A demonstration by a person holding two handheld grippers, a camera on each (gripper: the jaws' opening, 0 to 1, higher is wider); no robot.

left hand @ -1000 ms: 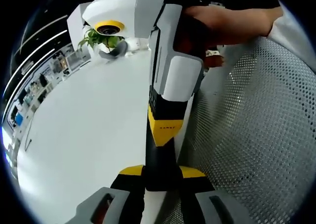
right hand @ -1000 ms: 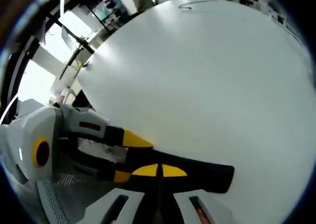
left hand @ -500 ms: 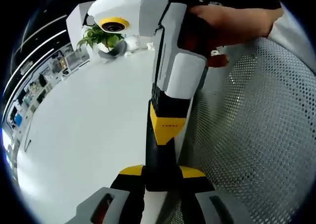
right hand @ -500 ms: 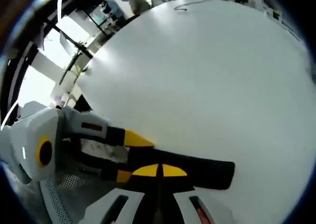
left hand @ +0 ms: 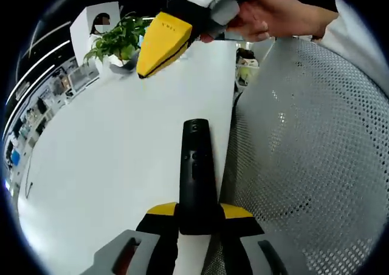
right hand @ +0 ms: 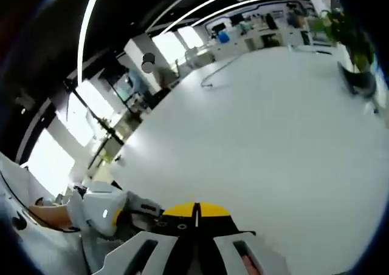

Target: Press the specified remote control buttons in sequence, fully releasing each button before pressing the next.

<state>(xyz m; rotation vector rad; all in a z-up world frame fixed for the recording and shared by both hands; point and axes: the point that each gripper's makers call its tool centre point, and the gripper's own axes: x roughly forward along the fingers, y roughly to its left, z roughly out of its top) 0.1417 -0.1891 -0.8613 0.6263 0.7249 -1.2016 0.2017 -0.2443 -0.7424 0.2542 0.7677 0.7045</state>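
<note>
A: Gripping the remote control (left hand: 196, 172), is the left gripper (left hand: 198, 217) clamping its near end above the white table (left hand: 109, 166)?

B: Yes; the right gripper (right hand: 196, 213), jaws pressed together, is hovering apart.

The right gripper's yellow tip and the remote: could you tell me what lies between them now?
Only bare white table, in the left gripper view; the right gripper is apart from the remote.
</note>
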